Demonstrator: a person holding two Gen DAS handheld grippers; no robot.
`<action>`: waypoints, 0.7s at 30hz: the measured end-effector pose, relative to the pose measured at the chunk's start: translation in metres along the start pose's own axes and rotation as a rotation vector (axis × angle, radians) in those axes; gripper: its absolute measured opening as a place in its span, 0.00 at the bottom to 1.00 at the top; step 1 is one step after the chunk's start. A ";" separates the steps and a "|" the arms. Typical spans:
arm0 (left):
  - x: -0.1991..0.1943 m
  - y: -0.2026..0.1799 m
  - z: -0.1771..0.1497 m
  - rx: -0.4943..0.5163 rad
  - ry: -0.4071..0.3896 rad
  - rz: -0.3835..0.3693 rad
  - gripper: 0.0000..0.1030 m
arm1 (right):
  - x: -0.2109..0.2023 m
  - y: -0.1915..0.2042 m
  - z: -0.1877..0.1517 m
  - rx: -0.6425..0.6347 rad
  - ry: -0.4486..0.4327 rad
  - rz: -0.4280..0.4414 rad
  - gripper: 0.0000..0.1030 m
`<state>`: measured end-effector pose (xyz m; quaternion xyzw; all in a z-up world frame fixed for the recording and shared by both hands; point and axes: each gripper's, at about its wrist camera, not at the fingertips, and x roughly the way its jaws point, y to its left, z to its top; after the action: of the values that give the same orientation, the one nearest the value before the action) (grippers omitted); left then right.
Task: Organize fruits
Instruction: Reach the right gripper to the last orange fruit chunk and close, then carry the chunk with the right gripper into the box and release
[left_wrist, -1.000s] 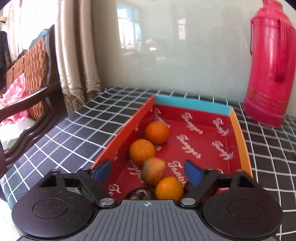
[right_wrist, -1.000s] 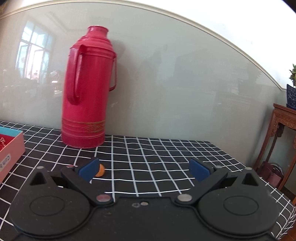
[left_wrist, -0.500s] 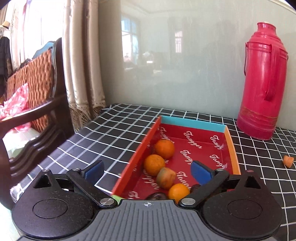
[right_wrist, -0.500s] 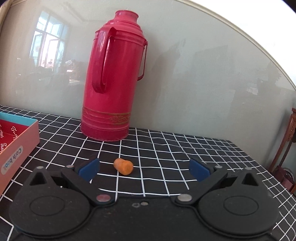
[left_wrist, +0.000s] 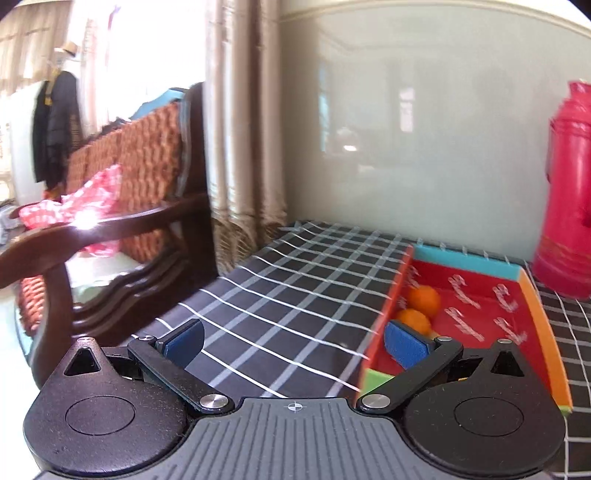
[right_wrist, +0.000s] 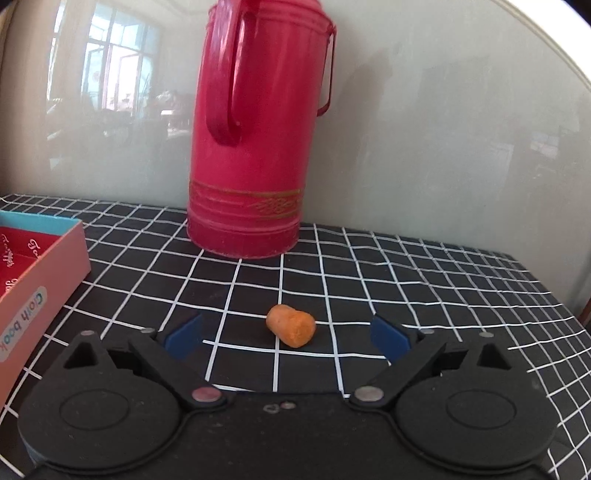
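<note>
right gripper: wide open, empty, orange chunk between the tips
left gripper: wide open, empty
box: two oranges by left wall

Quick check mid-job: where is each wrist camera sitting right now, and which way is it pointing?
Left wrist: behind the open left gripper, low over the checked tablecloth, facing the wall; chair on its left, red box with two oranges on its right.
Right wrist: behind the open right gripper, facing the wall; orange piece on the cloth between its fingers, box corner at left.
Both share: the red thermos, the box, the tablecloth.
</note>
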<state>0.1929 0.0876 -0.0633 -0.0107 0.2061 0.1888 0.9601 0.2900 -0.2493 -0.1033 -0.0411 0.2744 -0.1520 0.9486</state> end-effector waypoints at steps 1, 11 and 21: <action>0.000 0.004 0.000 -0.011 -0.009 0.014 1.00 | 0.006 -0.002 0.001 0.010 0.016 0.005 0.81; 0.015 0.027 0.001 -0.089 0.032 0.027 1.00 | 0.047 -0.024 0.001 0.076 0.133 0.078 0.32; 0.022 0.026 -0.003 -0.121 0.066 0.028 1.00 | 0.032 -0.020 0.000 0.080 0.102 0.142 0.23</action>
<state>0.2001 0.1194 -0.0732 -0.0720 0.2260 0.2138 0.9477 0.3105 -0.2783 -0.1163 0.0240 0.3185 -0.0971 0.9426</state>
